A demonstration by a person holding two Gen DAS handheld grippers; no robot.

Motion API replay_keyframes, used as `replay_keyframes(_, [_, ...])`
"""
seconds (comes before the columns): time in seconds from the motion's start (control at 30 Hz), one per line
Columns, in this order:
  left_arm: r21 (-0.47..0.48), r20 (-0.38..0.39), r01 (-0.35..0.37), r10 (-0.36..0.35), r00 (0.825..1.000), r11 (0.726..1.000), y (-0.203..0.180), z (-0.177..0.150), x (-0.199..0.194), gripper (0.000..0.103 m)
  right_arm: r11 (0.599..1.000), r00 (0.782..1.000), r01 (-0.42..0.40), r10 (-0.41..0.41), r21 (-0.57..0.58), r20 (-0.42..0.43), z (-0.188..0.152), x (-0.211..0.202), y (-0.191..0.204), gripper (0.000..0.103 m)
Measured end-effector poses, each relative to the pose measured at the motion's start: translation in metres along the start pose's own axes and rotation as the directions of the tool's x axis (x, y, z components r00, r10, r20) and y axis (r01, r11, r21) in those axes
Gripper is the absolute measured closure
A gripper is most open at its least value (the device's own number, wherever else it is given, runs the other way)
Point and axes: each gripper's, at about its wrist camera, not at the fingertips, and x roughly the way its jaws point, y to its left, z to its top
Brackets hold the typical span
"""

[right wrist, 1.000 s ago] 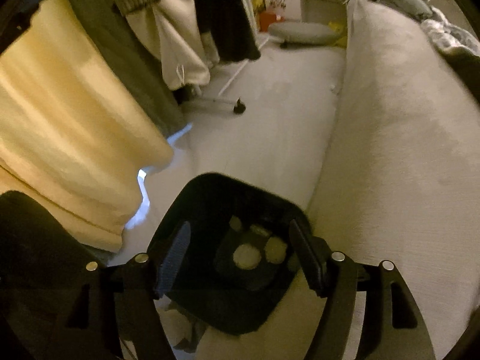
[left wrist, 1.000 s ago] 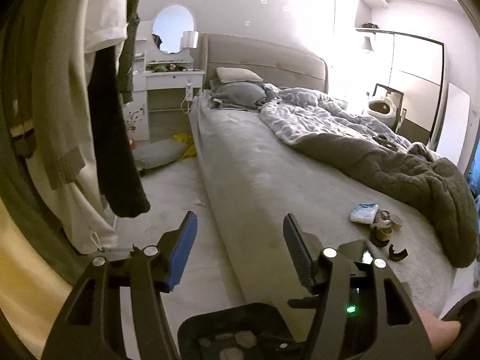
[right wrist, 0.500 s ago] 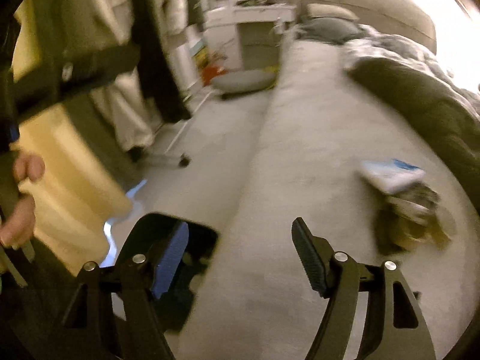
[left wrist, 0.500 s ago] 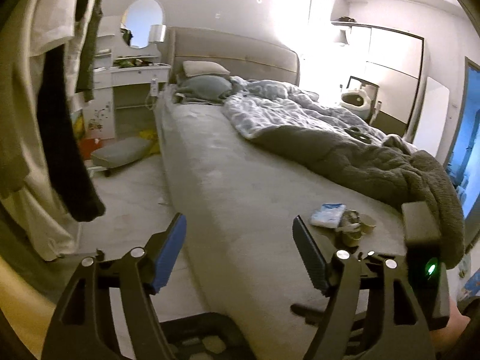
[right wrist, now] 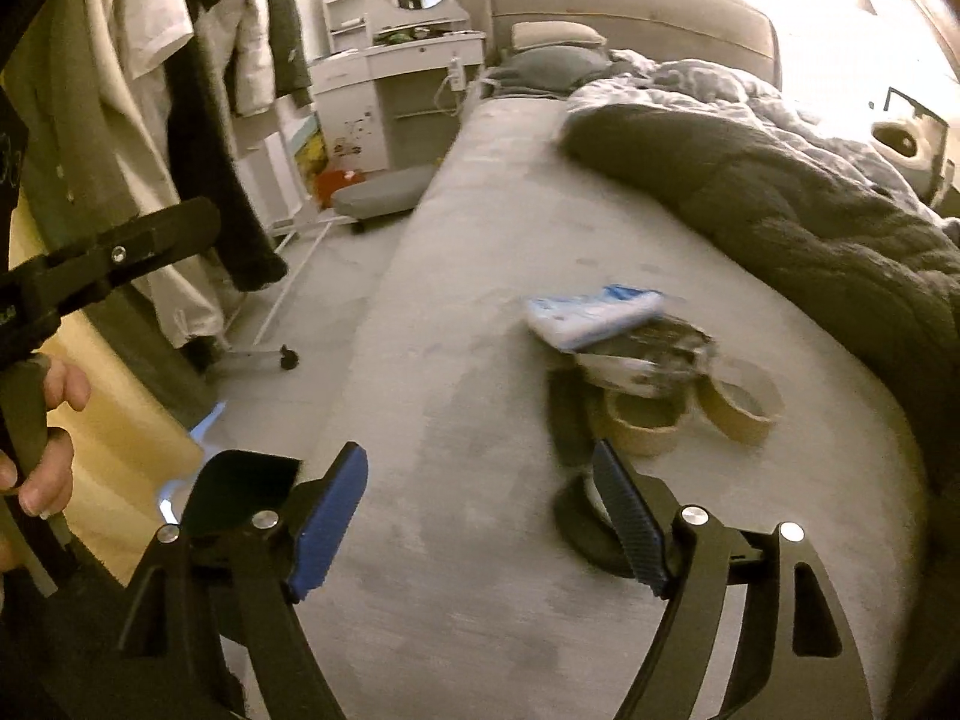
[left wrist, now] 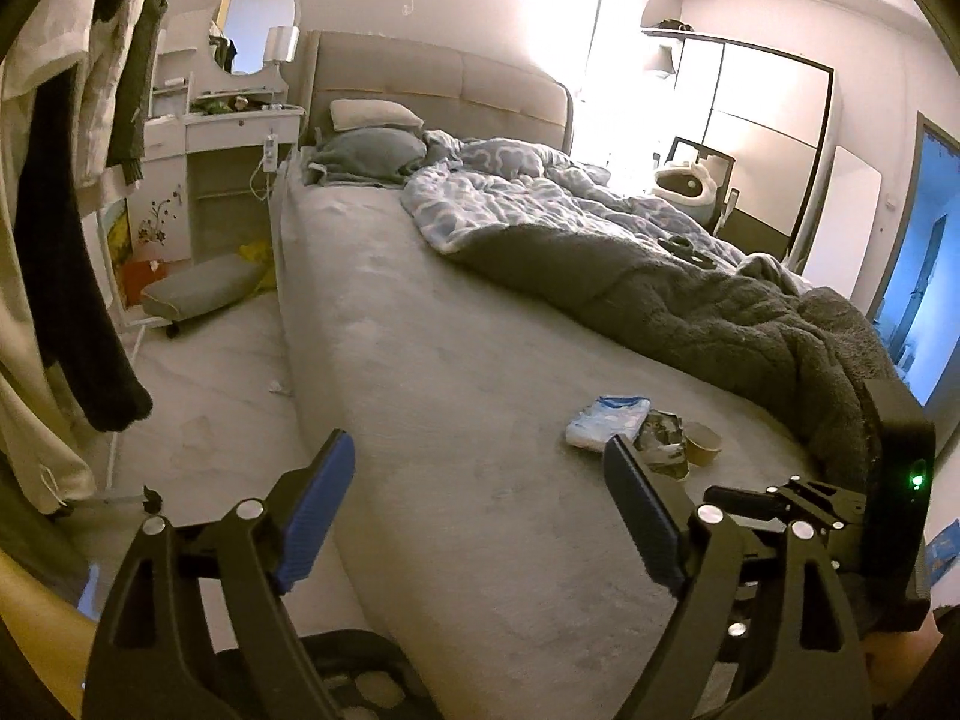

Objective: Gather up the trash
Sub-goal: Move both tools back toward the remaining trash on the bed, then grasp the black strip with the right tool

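1. Right tool stands wide with nothing between its jaws, which have just been opening further; it points down over the bed near the foot-end stretch of bare mattress.
2. Left tool is wide too and holds nothing, its jaws also just opened further (it hangs over the bed's near side edge, beside the floor).
3. Trash pile lies ahead and to the right of the right tool, toward the dark blanket: a white-and-blue packet on top of a crumpled wrapper, two brown tape rolls just beside it, and a dark round lid touching the line of the right finger.
4. Packet's long axis runs roughly across the tool's pointing line, tilted up to the right.
5. Right tool is, by my reading, the nearer one; from the left wrist the pile sits just past its right finger, farther off.
6. Black bin waits on the floor by the bed's side edge, behind the right tool's left finger.
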Motion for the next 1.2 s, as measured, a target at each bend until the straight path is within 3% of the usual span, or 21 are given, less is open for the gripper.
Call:
replay_keyframes(0.4, [0.005,-0.056,0.043,-0.042,0.998,0.999,-0.022,-0.009,0.029,0.013,0.998,0.998,0.035,-0.032,0.051,-0.052,-0.016,0.012,-0.043,0.024])
replay_keyframes(0.6, [0.010,-0.070,0.061,-0.060,0.996,0.998,-0.029,-0.010,0.039,0.010,1.000,0.995,0.025,-0.025,0.003,-0.100,-0.022,0.025,-0.040,0.024])
replay_keyframes(0.87, [0.022,-0.111,0.073,-0.071,0.991,0.997,-0.037,-0.015,0.056,0.010,1.000,0.994,0.011,-0.010,0.005,-0.111,-0.024,0.026,-0.044,0.059])
replay_keyframes(1.2, [0.043,-0.134,0.081,-0.075,0.988,0.996,-0.046,-0.019,0.066,0.009,1.000,0.996,-0.018,0.019,0.019,-0.083,-0.021,0.016,-0.050,0.069])
